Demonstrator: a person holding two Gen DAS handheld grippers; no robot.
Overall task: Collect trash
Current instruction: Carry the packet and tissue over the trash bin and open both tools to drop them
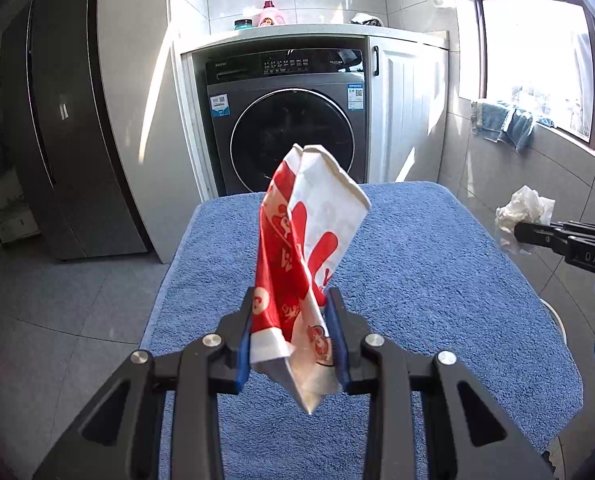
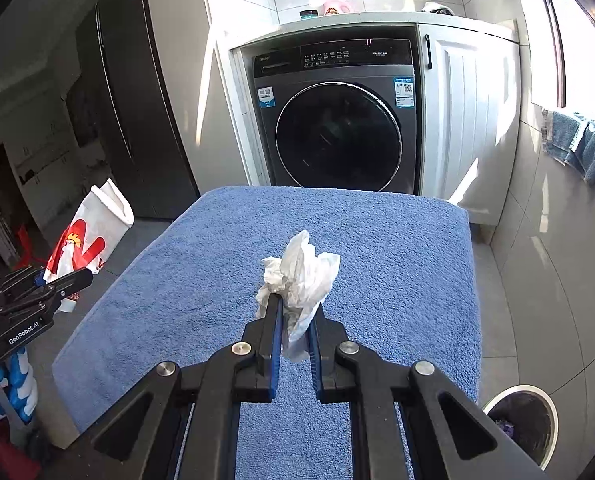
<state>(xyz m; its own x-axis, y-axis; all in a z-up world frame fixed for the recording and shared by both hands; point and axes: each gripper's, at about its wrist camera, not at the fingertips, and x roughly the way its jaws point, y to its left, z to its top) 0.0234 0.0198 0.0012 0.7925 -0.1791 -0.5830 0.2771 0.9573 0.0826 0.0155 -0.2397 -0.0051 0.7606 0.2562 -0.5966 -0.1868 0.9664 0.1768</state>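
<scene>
Left gripper (image 1: 292,334) clenched on red-and-white paper bag (image 1: 307,248), bag raised clear above blue towel (image 1: 437,280) covering tabletop. Right gripper (image 2: 295,332) clamped on crumpled white tissue (image 2: 301,276), held above towel's middle. Trash bin (image 2: 525,420) stood on floor off tabletop's near right corner.

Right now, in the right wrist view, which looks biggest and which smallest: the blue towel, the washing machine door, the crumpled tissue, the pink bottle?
1. Blue towel
2. Washing machine door
3. Crumpled tissue, though nearness to the camera enlarges it
4. Pink bottle, far off
</scene>
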